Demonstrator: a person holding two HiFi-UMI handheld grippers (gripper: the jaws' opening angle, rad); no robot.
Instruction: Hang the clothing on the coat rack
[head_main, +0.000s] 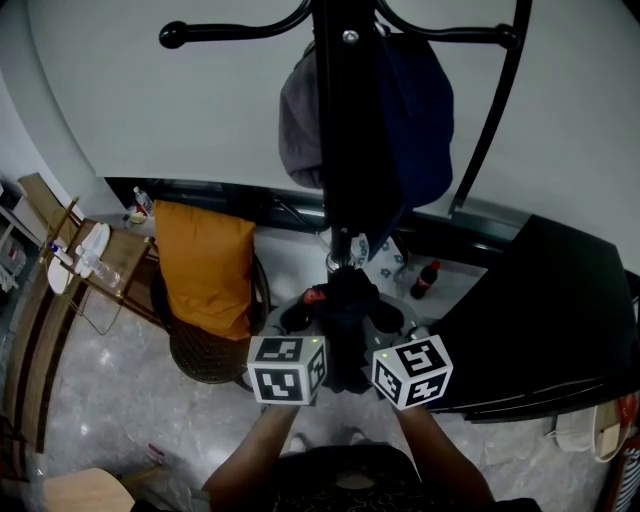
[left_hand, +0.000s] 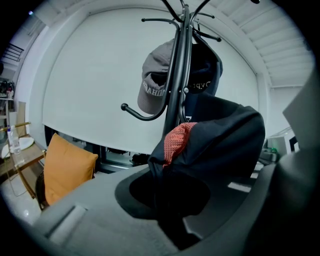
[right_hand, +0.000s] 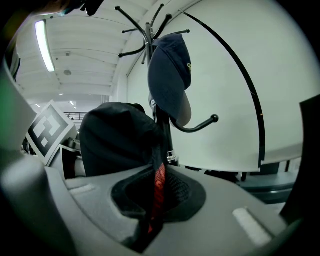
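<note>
A dark navy garment (head_main: 345, 300) with a red mesh lining (left_hand: 177, 142) hangs bunched between my two grippers, just in front of the black coat rack pole (head_main: 345, 130). My left gripper (left_hand: 175, 220) is shut on one fold of the fabric. My right gripper (right_hand: 150, 220) is shut on another fold, where a red strip (right_hand: 159, 185) runs down between the jaws. In the head view the left gripper (head_main: 300, 335) and right gripper (head_main: 392, 338) sit side by side below the garment. A grey cap (head_main: 298, 120) and a navy cap (head_main: 415, 110) hang on the rack. A bare curved hook (left_hand: 137, 114) sticks out at the left.
An orange cushion (head_main: 205, 265) rests on a wicker chair at the left. A black table (head_main: 540, 320) stands at the right, with a dark cola bottle (head_main: 425, 280) on the floor near it. A small side table (head_main: 85, 260) with bottles is at the far left. A white wall lies behind the rack.
</note>
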